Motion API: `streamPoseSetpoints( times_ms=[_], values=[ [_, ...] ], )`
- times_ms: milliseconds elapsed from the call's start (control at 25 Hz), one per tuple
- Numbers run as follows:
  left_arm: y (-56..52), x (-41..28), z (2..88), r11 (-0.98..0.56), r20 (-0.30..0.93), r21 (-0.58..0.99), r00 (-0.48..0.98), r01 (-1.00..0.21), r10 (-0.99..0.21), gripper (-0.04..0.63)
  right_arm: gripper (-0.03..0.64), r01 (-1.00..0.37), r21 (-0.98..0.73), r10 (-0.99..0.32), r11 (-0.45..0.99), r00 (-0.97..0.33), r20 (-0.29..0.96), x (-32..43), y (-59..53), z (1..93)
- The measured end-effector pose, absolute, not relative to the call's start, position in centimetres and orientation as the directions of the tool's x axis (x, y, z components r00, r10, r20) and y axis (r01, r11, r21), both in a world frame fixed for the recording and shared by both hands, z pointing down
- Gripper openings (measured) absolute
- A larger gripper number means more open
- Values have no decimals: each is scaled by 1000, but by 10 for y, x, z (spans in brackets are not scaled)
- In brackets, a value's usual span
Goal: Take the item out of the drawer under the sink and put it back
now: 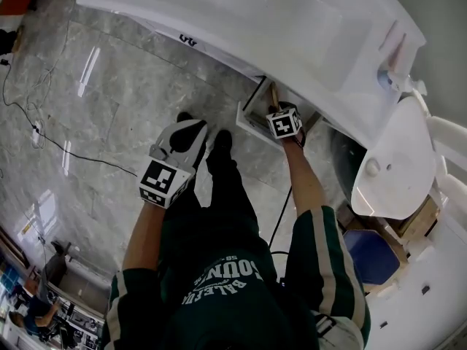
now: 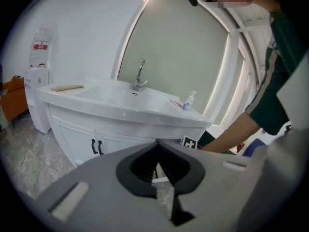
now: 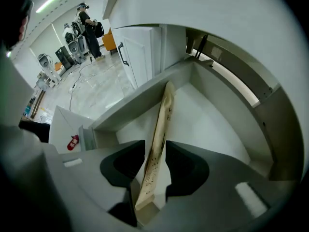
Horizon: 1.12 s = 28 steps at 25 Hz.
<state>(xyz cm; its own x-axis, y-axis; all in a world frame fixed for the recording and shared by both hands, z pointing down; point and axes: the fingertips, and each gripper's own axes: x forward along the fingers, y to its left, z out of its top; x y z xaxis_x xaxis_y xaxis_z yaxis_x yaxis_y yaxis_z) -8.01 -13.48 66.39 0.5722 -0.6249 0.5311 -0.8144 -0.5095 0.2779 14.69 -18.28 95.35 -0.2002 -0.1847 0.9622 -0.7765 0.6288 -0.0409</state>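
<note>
A long, thin wooden strip (image 3: 159,129) with printed marks lies in the open white drawer (image 3: 212,124) under the sink, with its far end in the drawer's back corner. My right gripper (image 3: 155,151) reaches into the drawer (image 1: 249,115). The strip's near end runs between its jaws, which stand apart, and a gap shows beside the strip. From the head view I see only the tip of the strip (image 1: 275,93) past the right gripper (image 1: 279,111). My left gripper (image 1: 186,133) hangs over the floor in front of the vanity. Its jaws (image 2: 157,151) meet with nothing in them.
The white basin (image 1: 292,20) with its faucet (image 2: 140,79) tops the vanity, whose two doors (image 2: 96,146) are closed. A toilet (image 1: 394,166) stands to the right. A cable (image 1: 44,137) crosses the marble floor. A water dispenser (image 2: 38,95) is left of the vanity.
</note>
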Motion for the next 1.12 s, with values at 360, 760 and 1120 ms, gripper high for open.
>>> streamPoseSetpoints(
  times_ms=[360, 760, 1120],
  values=[
    [-128, -98, 669, -488, 565, 282, 554, -826, -611, 49, 77, -808, 37, -208, 588, -107, 972, 157, -190, 963],
    [-128, -96, 647, -507, 551, 282, 571, -814, -609, 49, 51, -776, 74, -194, 627, -63, 979, 164, -175, 934],
    [-127, -93, 608, -523, 507, 287, 590, -803, -628, 49, 51, -786, 58, -217, 616, -98, 971, 154, -154, 877]
  ],
)
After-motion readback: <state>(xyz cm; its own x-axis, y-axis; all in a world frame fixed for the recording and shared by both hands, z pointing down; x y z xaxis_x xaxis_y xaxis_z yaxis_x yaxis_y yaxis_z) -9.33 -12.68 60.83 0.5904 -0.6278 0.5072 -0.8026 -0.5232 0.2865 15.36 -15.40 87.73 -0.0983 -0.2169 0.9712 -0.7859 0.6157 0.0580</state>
